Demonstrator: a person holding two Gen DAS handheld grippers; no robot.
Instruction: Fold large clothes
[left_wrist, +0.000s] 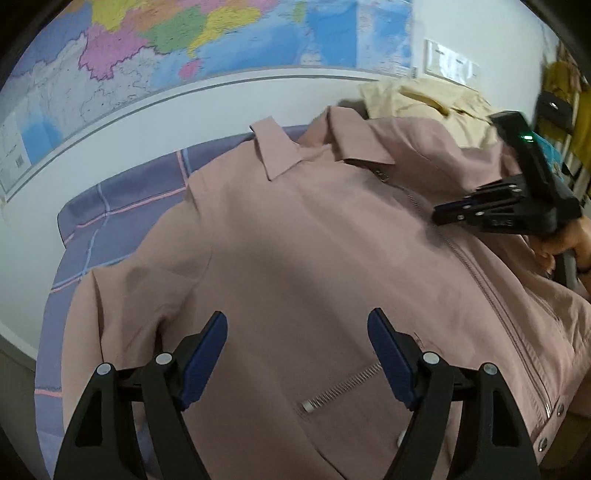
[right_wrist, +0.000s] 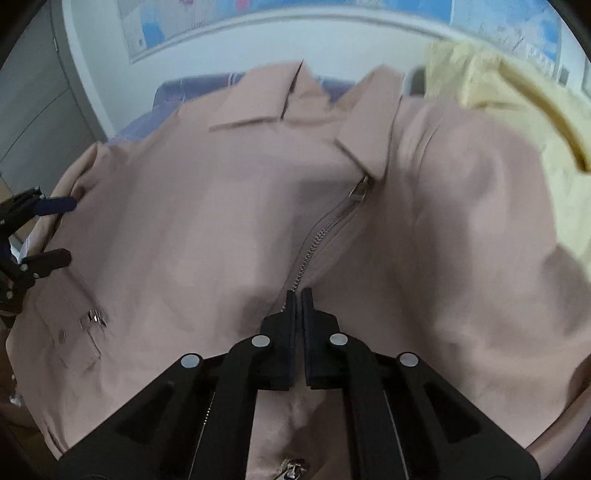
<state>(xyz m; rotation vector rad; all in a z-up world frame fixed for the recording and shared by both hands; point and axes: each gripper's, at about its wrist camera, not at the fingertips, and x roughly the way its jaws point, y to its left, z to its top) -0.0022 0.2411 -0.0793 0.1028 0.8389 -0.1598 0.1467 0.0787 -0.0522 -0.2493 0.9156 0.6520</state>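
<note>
A dusty pink zip-up jacket (left_wrist: 295, 240) lies front side up, collar towards the wall, on a purple checked cloth (left_wrist: 122, 206). My left gripper (left_wrist: 297, 332) is open and empty, hovering above the jacket's lower left front, near a pocket zipper (left_wrist: 340, 387). In the right wrist view the jacket (right_wrist: 184, 229) fills the frame. My right gripper (right_wrist: 299, 295) is shut over the centre zipper (right_wrist: 325, 229); whether it pinches fabric is unclear. The right gripper also shows in the left wrist view (left_wrist: 443, 214), and the left gripper in the right wrist view (right_wrist: 66, 229).
A pale yellow garment (left_wrist: 424, 99) lies bunched behind the jacket's right shoulder, also in the right wrist view (right_wrist: 509, 96). A large wall map (left_wrist: 184, 48) hangs behind. Yellow clothes (left_wrist: 565, 85) hang at the far right.
</note>
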